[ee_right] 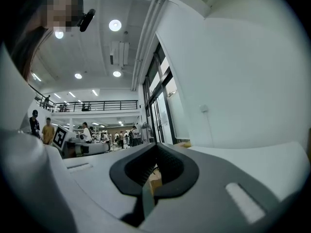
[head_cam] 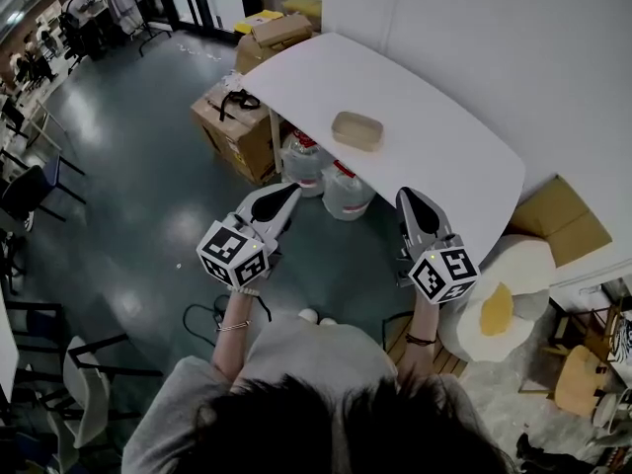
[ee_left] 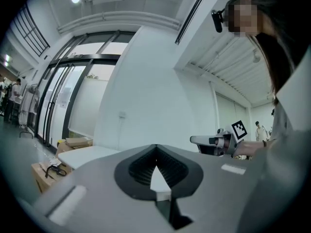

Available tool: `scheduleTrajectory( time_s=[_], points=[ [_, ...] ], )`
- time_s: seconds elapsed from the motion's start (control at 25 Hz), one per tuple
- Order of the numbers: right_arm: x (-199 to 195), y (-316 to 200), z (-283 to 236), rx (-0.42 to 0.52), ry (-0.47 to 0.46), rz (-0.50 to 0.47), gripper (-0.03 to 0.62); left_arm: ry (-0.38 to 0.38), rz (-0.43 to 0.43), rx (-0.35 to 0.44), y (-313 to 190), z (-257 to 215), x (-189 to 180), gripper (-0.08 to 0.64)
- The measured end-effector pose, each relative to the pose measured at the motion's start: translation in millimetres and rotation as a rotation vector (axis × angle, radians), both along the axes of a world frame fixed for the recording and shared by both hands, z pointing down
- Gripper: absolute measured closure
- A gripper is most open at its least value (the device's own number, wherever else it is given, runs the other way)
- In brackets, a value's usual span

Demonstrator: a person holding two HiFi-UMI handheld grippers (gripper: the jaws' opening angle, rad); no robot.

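Note:
In the head view I hold both grippers in the air in front of a white table (head_cam: 425,117). My left gripper (head_cam: 288,193) points toward the table's near edge, and its jaws meet at the tip with nothing between them (ee_left: 155,148). Further right, my right gripper (head_cam: 407,196) hangs at the same height, also shut and empty (ee_right: 156,145). A shallow tan tray (head_cam: 357,130) lies on the table, beyond both tips and apart from them. Each gripper view catches the other gripper off to the side, level with it.
Two large water bottles (head_cam: 346,192) stand on the floor under the table's near edge. Cardboard boxes (head_cam: 237,126) sit left of the table, with more at the far end. A fried-egg cushion (head_cam: 499,309) lies at the right. Chairs (head_cam: 84,383) stand at the left. People stand in the distance (ee_right: 47,129).

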State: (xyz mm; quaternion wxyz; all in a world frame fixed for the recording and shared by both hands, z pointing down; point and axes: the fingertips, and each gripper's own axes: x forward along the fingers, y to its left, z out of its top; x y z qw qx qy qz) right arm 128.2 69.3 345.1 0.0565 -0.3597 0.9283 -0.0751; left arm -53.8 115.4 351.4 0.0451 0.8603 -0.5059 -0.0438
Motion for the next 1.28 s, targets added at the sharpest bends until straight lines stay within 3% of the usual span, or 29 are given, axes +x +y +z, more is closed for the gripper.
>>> scheduleTrajectory(
  time_s=[0.76, 1.28],
  points=[
    [-1, -28, 18, -0.071, -0.02, 0.011, 0.58, 0.032, -0.001, -0.028, -23, 11, 5, 0.565],
    [-18, -90, 33, -0.108, -0.013, 0.114, 0.58, 0.044, 0.1, -0.057, -102, 27, -19, 0.565]
  ],
)
